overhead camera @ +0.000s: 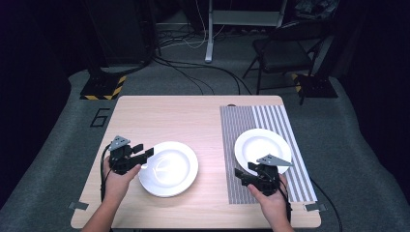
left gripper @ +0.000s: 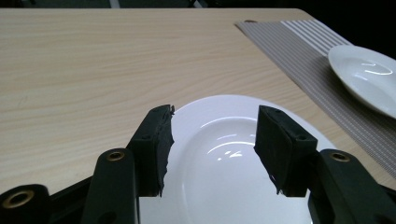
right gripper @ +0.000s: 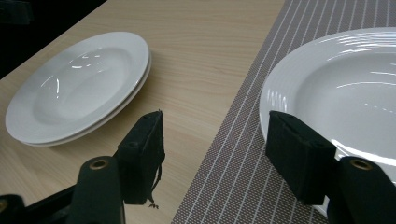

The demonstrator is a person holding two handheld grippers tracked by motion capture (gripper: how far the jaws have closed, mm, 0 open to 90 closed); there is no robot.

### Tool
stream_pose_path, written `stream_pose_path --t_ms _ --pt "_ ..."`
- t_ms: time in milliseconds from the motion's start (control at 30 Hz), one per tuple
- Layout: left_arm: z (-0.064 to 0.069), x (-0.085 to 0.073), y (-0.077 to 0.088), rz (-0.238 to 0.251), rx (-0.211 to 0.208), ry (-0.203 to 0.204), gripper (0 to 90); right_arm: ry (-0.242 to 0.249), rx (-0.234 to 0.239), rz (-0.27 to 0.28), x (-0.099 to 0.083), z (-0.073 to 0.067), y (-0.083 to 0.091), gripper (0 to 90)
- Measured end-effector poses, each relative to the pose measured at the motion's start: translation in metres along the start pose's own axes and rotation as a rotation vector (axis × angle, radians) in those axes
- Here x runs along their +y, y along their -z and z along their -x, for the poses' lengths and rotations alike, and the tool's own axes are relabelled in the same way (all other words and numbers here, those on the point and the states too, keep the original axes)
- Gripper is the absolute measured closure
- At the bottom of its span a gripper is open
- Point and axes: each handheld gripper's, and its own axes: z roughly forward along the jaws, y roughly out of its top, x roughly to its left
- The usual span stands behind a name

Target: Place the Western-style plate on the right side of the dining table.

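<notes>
Both grippers open, one at each set of white plates on the table.

Left gripper point(overhead camera: 143, 155) sits at the left rim of the plate stack point(overhead camera: 168, 168) on the bare wood, its jaws spread with nothing between them; in the left gripper view the jaws straddle the near edge of the top plate point(left gripper: 233, 163) without closing on it. Right gripper point(overhead camera: 244, 177) hovers at the near left edge of the single plate point(overhead camera: 261, 147) on the striped mat point(overhead camera: 237, 125), jaws likewise apart and holding nothing. In the right gripper view the stack point(right gripper: 77, 86) reads as two plates nested together, left of the mat point(right gripper: 233, 158). Table point(overhead camera: 164, 116) carries the mat along its right side.
</notes>
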Motion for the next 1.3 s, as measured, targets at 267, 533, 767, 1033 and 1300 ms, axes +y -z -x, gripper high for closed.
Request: stream_pose_path --t_ms 267,533,767,1033,1300 --pt "-0.022 -0.026 0.000 -0.017 0.044 0.006 43.6 0.067 0.053 -0.035 -0.011 -0.003 -0.023 37.4" --pt "-0.044 -0.044 0.001 -0.006 0.083 0.012 40.9 0.118 0.073 -0.054 -0.022 -0.008 -0.039 37.8" --pt "-0.051 -0.049 0.002 -0.021 0.108 0.010 40.4 0.174 0.068 -0.066 -0.027 -0.014 -0.044 37.7" --pt "-0.065 -0.054 -0.002 -0.032 0.165 0.012 39.9 0.229 0.102 -0.093 -0.035 -0.025 -0.055 38.5" --pt "-0.073 -0.056 -0.003 -0.036 0.179 0.036 38.0 0.300 0.133 -0.118 -0.039 -0.031 -0.063 37.0"
